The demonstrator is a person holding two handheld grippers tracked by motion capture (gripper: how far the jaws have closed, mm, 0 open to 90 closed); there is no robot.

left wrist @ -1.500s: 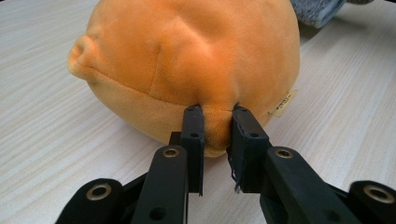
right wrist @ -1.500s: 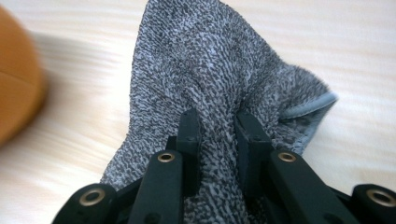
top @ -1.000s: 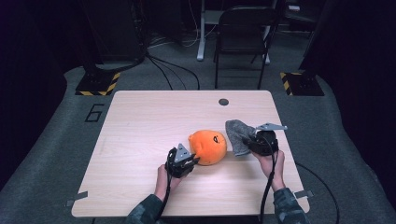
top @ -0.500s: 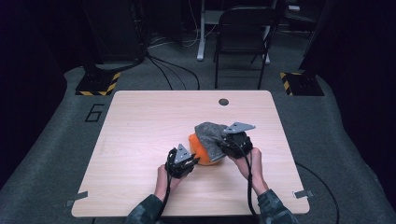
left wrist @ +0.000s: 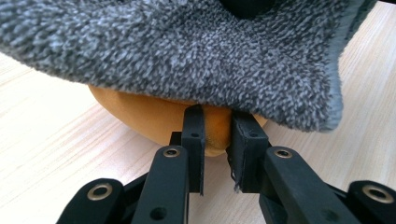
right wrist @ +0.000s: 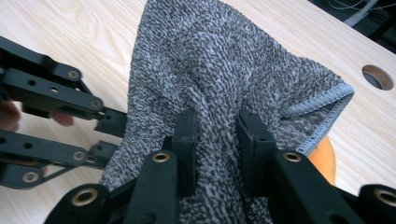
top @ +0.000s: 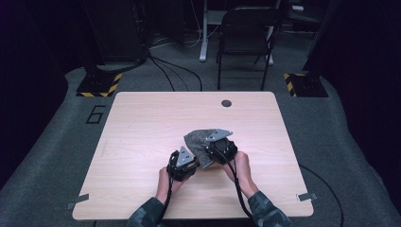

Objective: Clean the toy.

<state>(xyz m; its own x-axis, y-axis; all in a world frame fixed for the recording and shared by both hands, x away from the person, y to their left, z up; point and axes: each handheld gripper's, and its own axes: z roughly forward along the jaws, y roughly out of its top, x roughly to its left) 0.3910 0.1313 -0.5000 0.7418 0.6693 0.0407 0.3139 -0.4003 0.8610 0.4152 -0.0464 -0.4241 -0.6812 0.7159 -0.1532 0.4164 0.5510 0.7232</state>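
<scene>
Pale wood tabletop (top: 142, 142) carries everything, with a dark round hole (top: 226, 103) near its far edge. Behind it on the grey floor stands a folding chair (top: 246, 42).

Next in size is the grey cloth (top: 198, 144), near the middle of the tabletop toward the person's side. A second ago it lay off to the right of the orange ball, which was fully in sight; half a second ago it covered part of the ball; now, from the high view, it drapes the ball completely. In the left gripper view the ball (left wrist: 154, 116) peeks out beneath the cloth's hem and rests on the wood.

The right hand-held gripper (top: 218, 147) has travelled leftward with the cloth and is clamped on a bunched fold of it, jaws pressing the pile from both sides. It now sits close to the left one.

The left hand-held gripper (top: 184, 163) has hardly shifted. Its jaws are pinched on the ball's near lower edge, just under the cloth, a narrow gap between them filled with orange.
</scene>
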